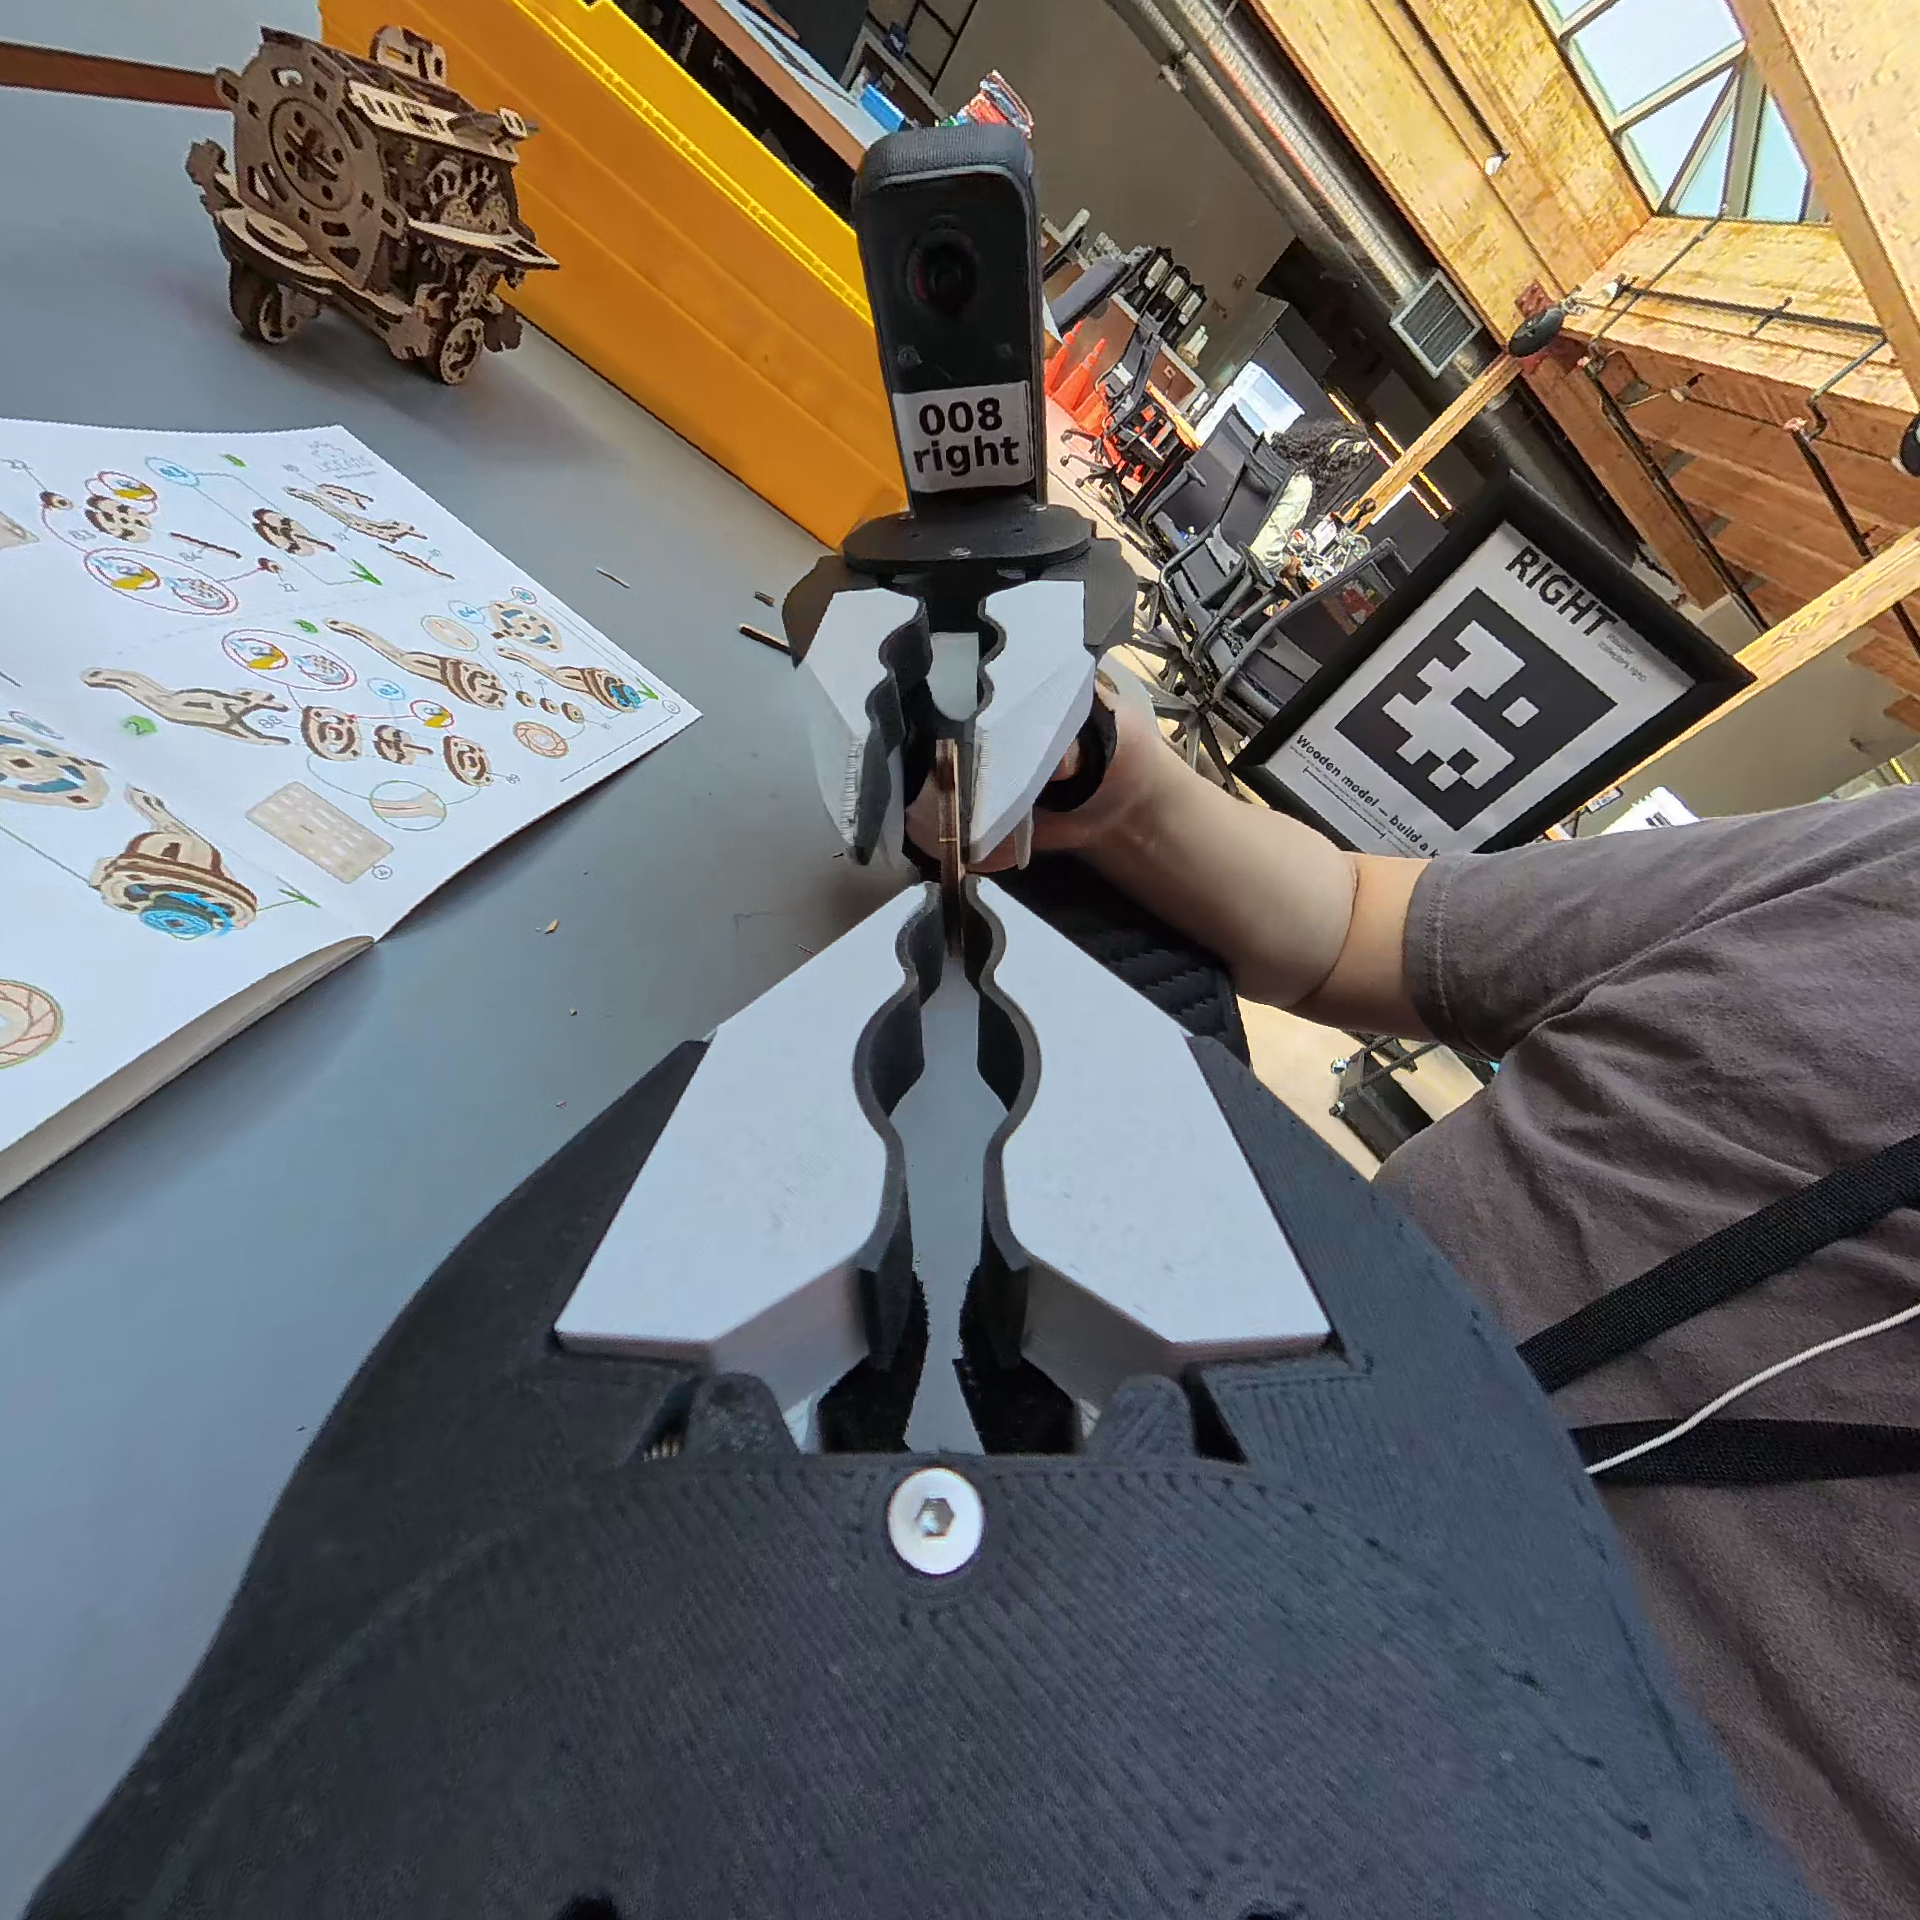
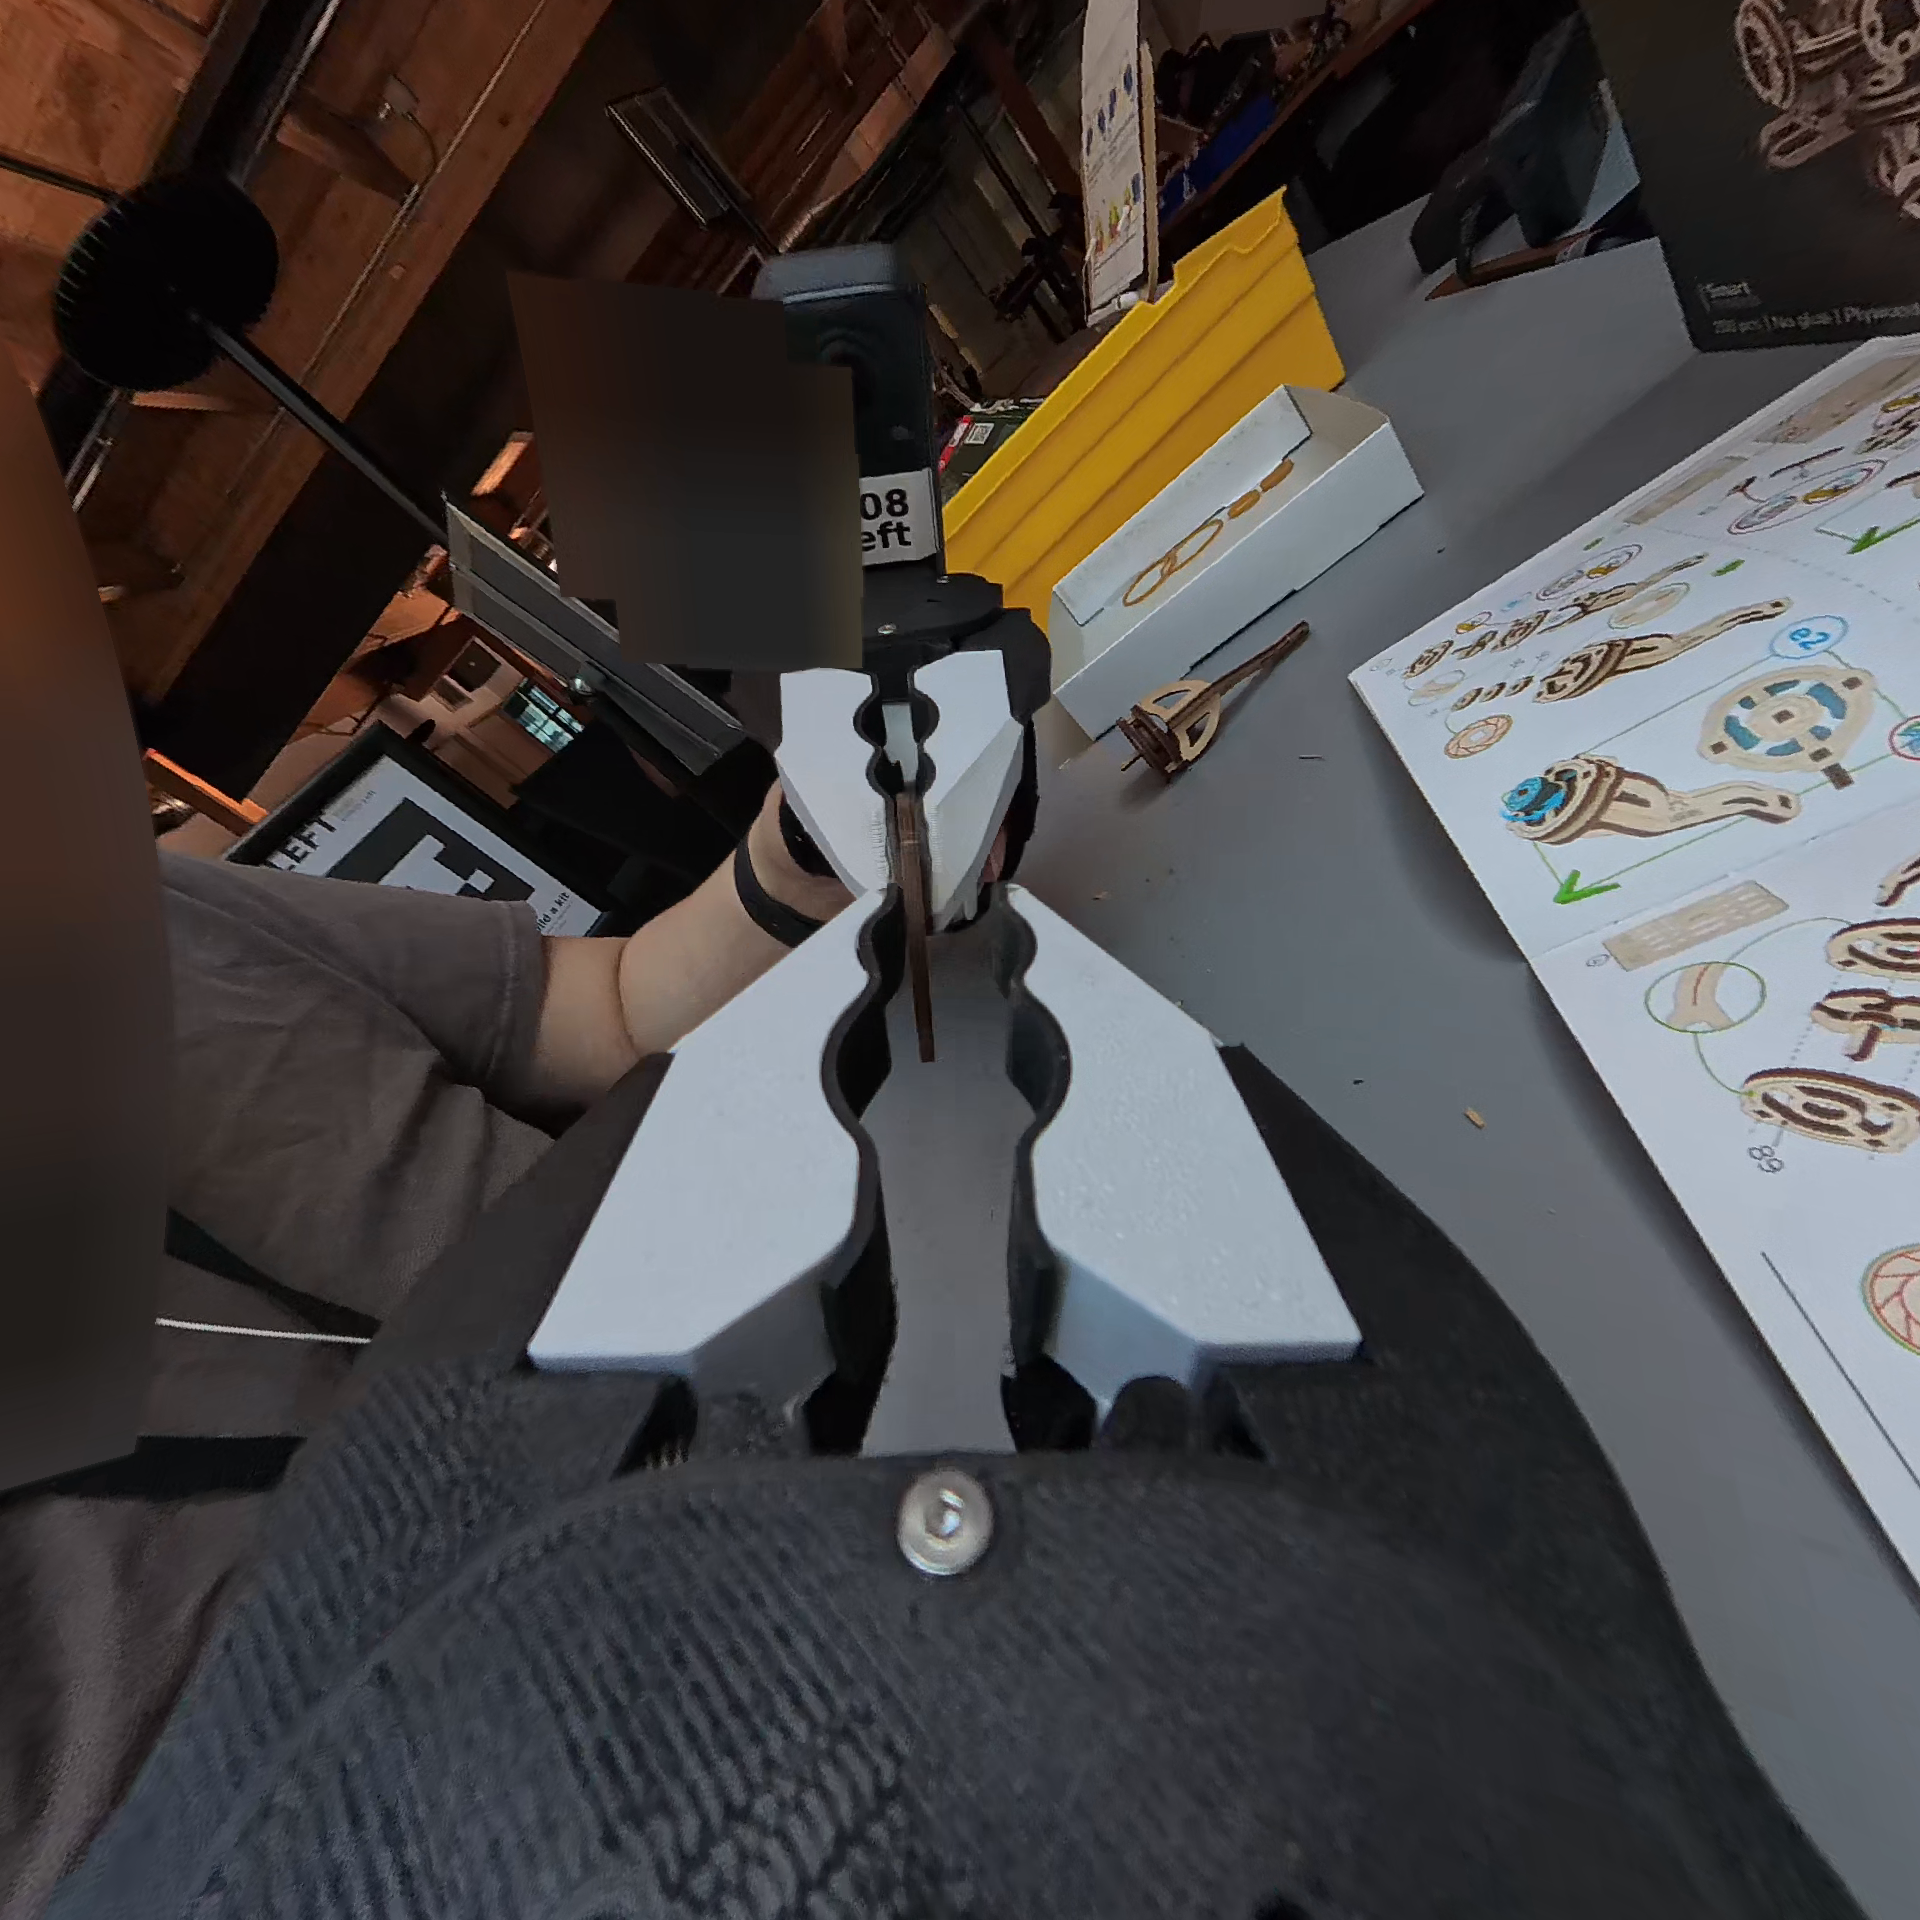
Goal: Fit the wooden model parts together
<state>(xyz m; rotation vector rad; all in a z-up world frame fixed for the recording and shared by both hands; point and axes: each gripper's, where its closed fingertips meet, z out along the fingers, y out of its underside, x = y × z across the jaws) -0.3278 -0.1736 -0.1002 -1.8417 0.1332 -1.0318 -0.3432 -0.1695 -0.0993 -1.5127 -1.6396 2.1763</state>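
Grey table; instruction sheet, wooden model, white box on it

Grey table, yellow bin along its far edge, black office chairs and desks beyond, wooden beams and plank ceiling, bright skylight, framed black-and-white sign leaning on the floor

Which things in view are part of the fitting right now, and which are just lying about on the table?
In the job:
- left gripper, shut on the thin wooden piece
- right gripper, open around it
- instruction sheet
- small wooden sub-assembly
- white tray of loose rings

Lying about:
- finished wooden model
- yellow bin
- dark kit box
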